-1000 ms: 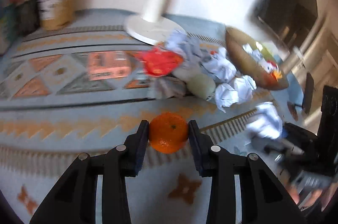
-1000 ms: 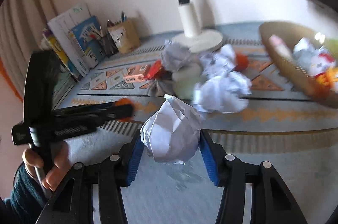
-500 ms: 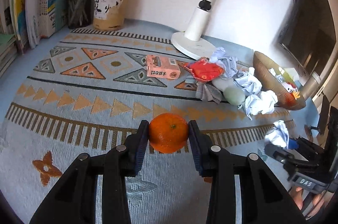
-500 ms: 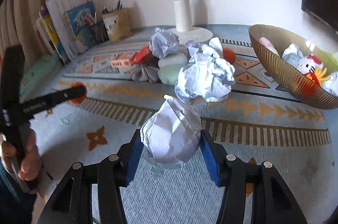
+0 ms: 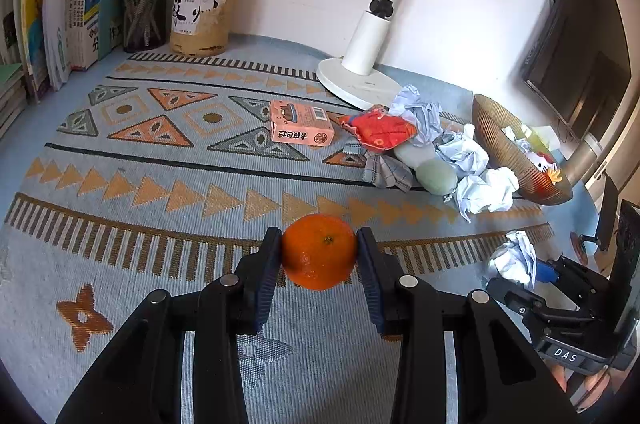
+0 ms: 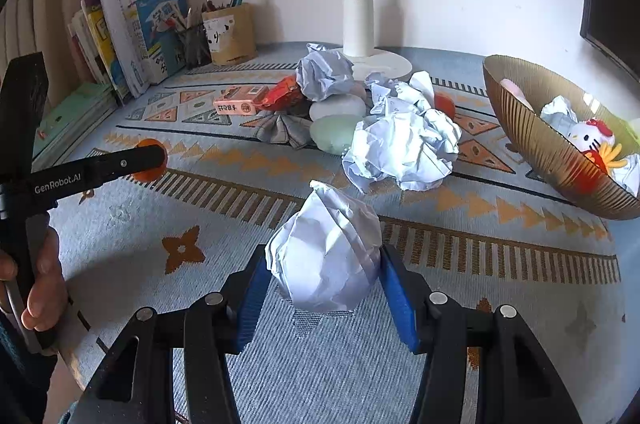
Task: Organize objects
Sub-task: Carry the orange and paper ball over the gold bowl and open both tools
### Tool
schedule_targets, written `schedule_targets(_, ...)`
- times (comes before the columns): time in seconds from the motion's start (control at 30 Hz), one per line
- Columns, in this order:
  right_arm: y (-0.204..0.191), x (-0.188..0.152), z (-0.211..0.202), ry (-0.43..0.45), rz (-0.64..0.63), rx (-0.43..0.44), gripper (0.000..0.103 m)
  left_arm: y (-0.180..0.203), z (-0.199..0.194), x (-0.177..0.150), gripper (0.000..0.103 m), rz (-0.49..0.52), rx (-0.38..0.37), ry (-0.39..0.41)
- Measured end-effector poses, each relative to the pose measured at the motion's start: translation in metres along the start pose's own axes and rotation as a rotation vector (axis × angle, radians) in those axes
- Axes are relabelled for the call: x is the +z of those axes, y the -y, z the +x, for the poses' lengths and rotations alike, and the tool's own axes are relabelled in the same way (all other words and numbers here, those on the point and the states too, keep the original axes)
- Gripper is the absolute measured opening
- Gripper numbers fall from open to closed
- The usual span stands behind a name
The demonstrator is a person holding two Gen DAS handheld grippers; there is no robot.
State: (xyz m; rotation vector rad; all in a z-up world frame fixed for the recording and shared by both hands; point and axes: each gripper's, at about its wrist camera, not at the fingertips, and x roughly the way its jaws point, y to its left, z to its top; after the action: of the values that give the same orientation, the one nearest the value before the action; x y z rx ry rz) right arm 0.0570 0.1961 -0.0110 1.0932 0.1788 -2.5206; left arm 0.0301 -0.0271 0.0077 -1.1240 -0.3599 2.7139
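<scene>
Since a second ago both my views have swung and sharpened, so the books and pen holders now show at the rear of the left view; neither grip has changed. My left gripper [image 5: 319,256] is pinched narrowly on a round, dimpled mandarin [image 5: 319,251], its stem dot facing up toward the camera, held above the woven patterned cloth [image 5: 152,179]. My right gripper [image 6: 323,276] stands somewhat wider, its blue ribbed pads pressed on one crumpled ball of white paper [image 6: 325,252], peak pointing up and away from me. Being roughly round, neither has a clear long axis. I count at least three more paper wads in the heap [image 6: 402,147] beside two smooth pale stone-like lumps [image 6: 338,117], one pink carton [image 5: 301,123] and one ribbed amber bowl [image 6: 532,127].
</scene>
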Motion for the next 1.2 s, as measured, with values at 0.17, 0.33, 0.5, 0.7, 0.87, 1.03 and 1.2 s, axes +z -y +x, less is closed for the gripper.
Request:
schedule_targets(0.17, 0.004, 0.000, -0.002, 0.002, 0.020, 0.020, 0.053, -0.002, -0.004, 0.002, 0.035, -0.031, 0.091, 0.032)
schedule_targets(0.33, 0.022, 0.001, -0.021, 0.012, 0.072, 0.096, 0.053, 0.020, -0.011, 0.022, 0.035, -0.006, 0.070, 0.036)
schedule_targets(0.5, 0.060, 0.026, -0.080, 0.131, 0.106, 0.073, 0.053, 0.088, -0.015, 0.065, 0.035, 0.082, -0.026, 0.068)
schedule_targets(0.7, 0.153, 0.067, -0.140, 0.271, 0.248, -0.045, 0.053, 0.189, 0.015, 0.114, 0.035, 0.203, -0.031, 0.108)
schedule_targets(0.87, 0.242, 0.093, -0.127, 0.250, 0.437, -0.125, 0.055, 0.259, 0.077, 0.131, 0.035, 0.295, -0.095, 0.038)
schedule_targets(1.03, 0.283, 0.109, -0.090, 0.197, 0.511, -0.126, 0.058, 0.287, 0.129, 0.128, 0.035, 0.322, -0.127, -0.040)
schedule_targets(1.2, 0.304, 0.120, -0.073, 0.183, 0.536, -0.132, 0.070, 0.298, 0.143, 0.127, 0.082, 0.321, -0.176, -0.049)
